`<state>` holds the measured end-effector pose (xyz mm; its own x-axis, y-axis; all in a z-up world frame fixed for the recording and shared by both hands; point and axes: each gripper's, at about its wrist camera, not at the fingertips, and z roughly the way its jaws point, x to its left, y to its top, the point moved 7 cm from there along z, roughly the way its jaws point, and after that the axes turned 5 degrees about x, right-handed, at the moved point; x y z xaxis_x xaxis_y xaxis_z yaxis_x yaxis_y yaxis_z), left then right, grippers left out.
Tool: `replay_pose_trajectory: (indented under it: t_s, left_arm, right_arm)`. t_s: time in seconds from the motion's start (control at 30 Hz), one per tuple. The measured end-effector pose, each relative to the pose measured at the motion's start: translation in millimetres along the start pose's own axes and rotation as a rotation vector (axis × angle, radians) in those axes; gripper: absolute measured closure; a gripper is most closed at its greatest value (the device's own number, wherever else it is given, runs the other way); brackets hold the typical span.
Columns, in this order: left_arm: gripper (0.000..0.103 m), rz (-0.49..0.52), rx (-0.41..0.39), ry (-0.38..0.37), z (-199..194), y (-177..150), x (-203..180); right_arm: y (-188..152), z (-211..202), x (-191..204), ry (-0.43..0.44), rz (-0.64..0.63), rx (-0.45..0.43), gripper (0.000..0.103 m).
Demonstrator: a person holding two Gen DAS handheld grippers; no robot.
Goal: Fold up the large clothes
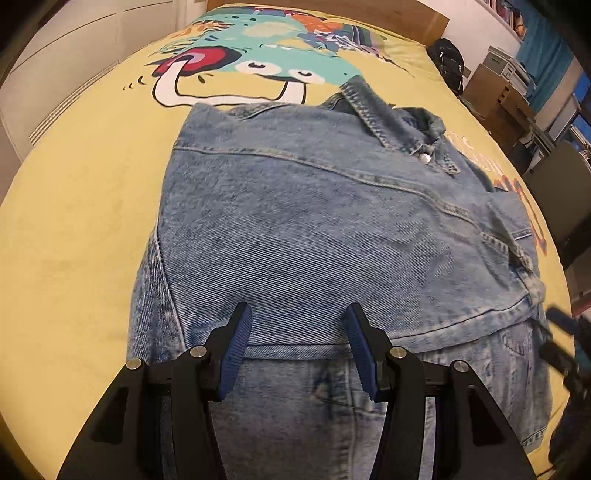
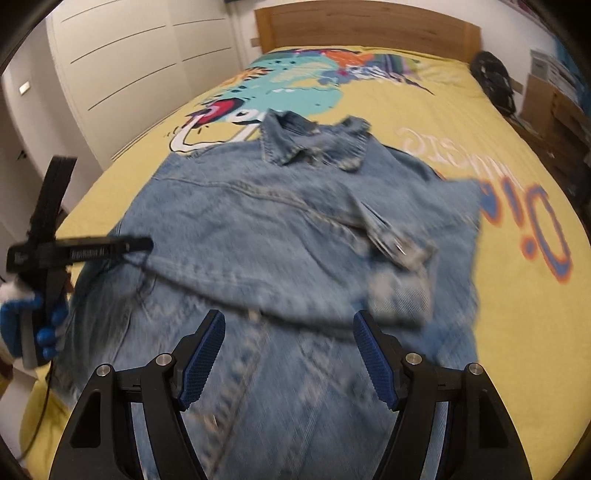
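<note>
A light-blue denim jacket lies spread on the yellow bedspread, its collar at the far end. One part is folded over the rest, and its hem runs across just beyond my left gripper. That gripper hovers over the denim, open, with nothing between its blue pads. In the right wrist view the jacket is motion-blurred. My right gripper hangs open above its near half, holding nothing. A blue-gloved hand holds the left tool at the jacket's left edge.
The bedspread carries a large cartoon print and orange lettering. A wooden headboard stands at the far end and white wardrobe doors on the left. A black backpack, cardboard boxes and a chair crowd the right side.
</note>
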<state>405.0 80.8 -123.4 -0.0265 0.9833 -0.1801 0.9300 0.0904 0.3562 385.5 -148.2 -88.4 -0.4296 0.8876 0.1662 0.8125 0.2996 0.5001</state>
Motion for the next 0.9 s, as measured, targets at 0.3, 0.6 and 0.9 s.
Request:
replay_pose_trajectory:
  t_s: [0.3,0.6,0.9]
  left_arm:
    - [0.056,0.026,0.016,-0.013,3,-4,5]
    - [0.056,0.015,-0.005,-0.026,-5,1,5]
    - [0.056,0.001,-0.041,-0.006,-9,27,7]
  right_arm:
    - [13,62,-3,-0.004,0.020,0.110,0.030]
    - [13,46,-23,-0.027,0.031,0.089,0.030]
    - [46,48,5,-0.007,-0.038,0.036,0.030]
